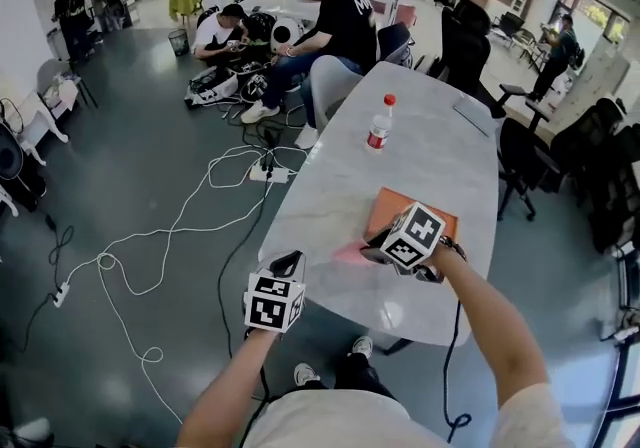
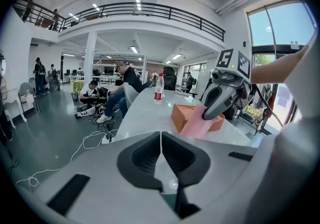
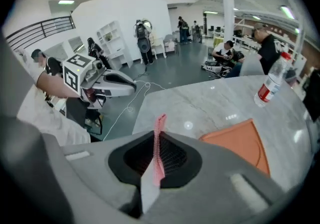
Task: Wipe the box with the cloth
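Lowest in the head view, the left gripper is hovering at the near-left edge of the marble table. The right gripper is holding a pink cloth against the near side of the orange box, which is lying on the table's near end, well short of a bottle. In the left gripper view, its jaws are meeting with nothing between them. In the right gripper view, its jaws are pinching the cloth's edge, with the box lying just to their right.
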`<state>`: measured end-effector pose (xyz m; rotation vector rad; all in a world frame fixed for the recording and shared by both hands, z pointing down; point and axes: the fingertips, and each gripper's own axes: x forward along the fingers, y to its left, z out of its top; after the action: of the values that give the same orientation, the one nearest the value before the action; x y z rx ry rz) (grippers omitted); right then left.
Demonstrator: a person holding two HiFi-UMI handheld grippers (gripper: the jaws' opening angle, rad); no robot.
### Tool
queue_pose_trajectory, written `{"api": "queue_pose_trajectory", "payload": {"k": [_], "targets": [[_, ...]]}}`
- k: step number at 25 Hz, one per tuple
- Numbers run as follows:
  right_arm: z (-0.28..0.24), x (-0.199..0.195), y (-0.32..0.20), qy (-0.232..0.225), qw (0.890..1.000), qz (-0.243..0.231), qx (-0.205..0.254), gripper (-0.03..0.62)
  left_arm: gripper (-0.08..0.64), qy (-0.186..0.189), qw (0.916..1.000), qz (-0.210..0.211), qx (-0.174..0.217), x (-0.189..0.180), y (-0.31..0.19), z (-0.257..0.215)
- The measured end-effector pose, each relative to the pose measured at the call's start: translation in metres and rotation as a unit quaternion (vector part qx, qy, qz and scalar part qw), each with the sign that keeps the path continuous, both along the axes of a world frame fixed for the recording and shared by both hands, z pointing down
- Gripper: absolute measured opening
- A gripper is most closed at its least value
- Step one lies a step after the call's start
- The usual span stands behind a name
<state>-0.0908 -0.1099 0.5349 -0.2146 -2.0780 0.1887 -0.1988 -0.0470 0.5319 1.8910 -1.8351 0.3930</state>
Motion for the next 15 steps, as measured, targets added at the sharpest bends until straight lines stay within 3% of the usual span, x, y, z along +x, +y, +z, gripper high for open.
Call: {"api": "queue_pose_trajectory", "payload": {"k": [3, 7, 15], "targets": [[-0.013, 0.019, -0.001, -0.037, 0.998, 0.058, -0.006, 0.015, 0.017, 0.002, 0.9999, 0.017, -0.001, 0.011, -0.005, -0.001], [-0.035, 0.044, -0.009, -0.089, 0.987, 0.129, 0.024, 0.015, 0.017, 0.006, 0.9991, 0.040, 0.005, 0.028, -0.015, -0.009], [-0.075, 0.093, -0.028, -0.183, 0.949, 0.245, 0.070, 0.015, 0.017, 0.005, 0.9958, 0.091, 0.013, 0.072, -0.037, -0.017]]}}
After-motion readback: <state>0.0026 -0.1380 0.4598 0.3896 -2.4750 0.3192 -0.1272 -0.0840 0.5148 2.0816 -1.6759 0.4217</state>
